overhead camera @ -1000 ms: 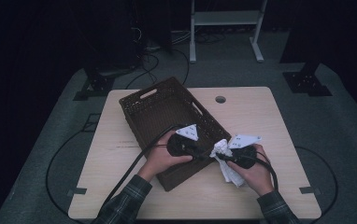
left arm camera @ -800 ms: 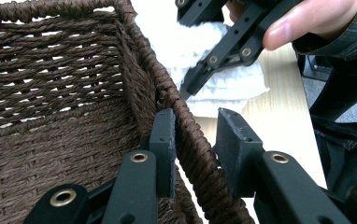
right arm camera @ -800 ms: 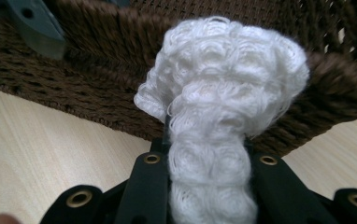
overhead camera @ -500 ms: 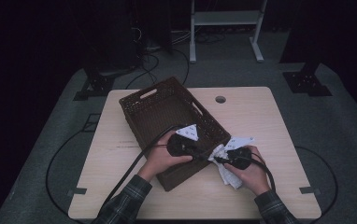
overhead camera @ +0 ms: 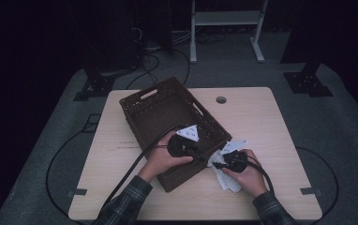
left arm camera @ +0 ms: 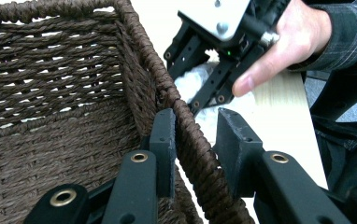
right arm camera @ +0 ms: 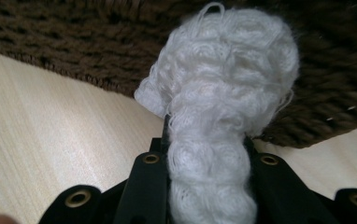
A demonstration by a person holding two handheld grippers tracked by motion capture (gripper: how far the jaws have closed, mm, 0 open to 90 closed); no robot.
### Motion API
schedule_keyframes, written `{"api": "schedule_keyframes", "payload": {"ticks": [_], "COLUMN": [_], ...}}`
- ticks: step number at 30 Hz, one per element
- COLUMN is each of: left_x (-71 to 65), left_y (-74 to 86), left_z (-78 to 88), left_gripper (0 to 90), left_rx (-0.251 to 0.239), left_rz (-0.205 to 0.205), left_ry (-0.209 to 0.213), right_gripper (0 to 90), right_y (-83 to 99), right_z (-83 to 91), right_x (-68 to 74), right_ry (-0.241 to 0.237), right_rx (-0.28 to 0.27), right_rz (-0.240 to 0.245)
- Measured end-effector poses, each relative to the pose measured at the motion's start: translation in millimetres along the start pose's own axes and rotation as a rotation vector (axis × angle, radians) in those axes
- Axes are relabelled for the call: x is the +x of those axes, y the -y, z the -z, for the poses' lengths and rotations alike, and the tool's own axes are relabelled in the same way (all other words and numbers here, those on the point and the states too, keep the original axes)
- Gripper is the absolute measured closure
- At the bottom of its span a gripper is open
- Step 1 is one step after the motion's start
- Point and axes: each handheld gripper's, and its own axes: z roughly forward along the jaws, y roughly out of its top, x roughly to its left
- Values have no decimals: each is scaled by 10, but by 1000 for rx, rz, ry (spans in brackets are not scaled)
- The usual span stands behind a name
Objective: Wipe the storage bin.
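white cloth [right arm camera: 214, 154] pinched between right gripper [right arm camera: 209, 140] fingers [right arm camera: 151, 182]

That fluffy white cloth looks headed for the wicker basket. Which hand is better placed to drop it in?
The right. Its claw is shut on the white cloth, right beside the basket. The left claw straddles the basket rim, so it likely just steadies it.

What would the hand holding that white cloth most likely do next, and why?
Probably lift the cloth over the basket's rim. The right gripper is shut on it beside the basket wall, and the left gripper straddles the rim, seemingly steadying it.
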Motion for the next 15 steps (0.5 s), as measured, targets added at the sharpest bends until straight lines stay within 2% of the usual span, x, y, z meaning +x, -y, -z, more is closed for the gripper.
{"api": "schedule_keyframes", "payload": {"ticks": [7, 15], "left_x": [1, 1], "left_y": [1, 1], "left_z": [0, 1], "left_gripper": [675, 675], "left_rx": [-1, 0], "left_rz": [0, 0], "left_ry": [0, 0], "right_gripper": [749, 751], "right_y": [-6, -87], "right_z": [-3, 130], "right_x": [54, 139], "right_ry": [10, 12], "right_rx": [14, -42], "right_rz": [17, 55]}}
